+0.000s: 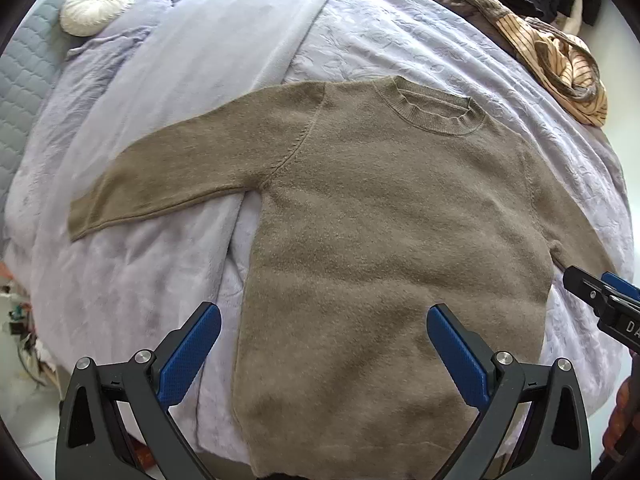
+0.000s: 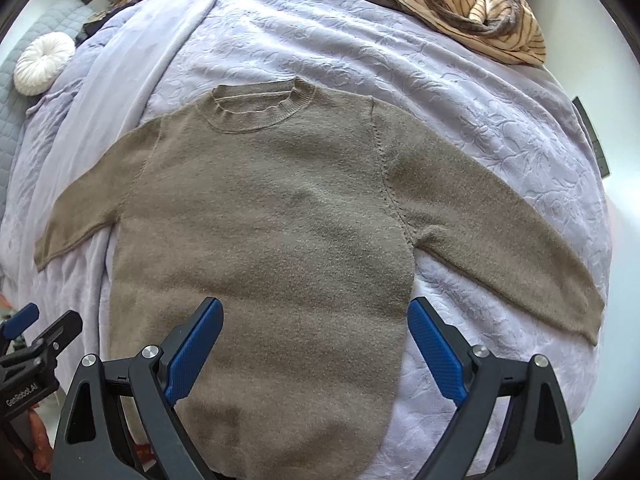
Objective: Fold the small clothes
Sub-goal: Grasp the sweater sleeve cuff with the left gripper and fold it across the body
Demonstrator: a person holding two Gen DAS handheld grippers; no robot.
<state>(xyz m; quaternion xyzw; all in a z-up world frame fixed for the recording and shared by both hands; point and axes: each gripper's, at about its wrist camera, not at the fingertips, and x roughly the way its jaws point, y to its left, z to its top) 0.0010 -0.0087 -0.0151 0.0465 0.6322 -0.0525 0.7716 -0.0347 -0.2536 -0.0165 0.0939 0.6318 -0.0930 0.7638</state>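
Note:
A brown knitted sweater [image 1: 380, 220] [image 2: 260, 216] lies flat and face up on a lilac bedspread, neckline away from me, both sleeves spread out to the sides. My left gripper [image 1: 324, 316] hovers open above the lower left part of the sweater's body, nothing between its blue pads. My right gripper [image 2: 316, 312] hovers open above the lower right part of the body, also holding nothing. In the left wrist view the right gripper [image 1: 600, 300] shows at the right edge; in the right wrist view the left gripper [image 2: 36, 340] shows at the left edge.
The lilac bedspread [image 1: 180, 280] [image 2: 460, 120] covers the bed. A heap of striped and brown clothes [image 1: 560, 60] [image 2: 472, 4] lies at the far right. A round white cushion [image 1: 96, 4] [image 2: 42, 64] sits at the far left, by a grey quilted surface [image 1: 20, 80].

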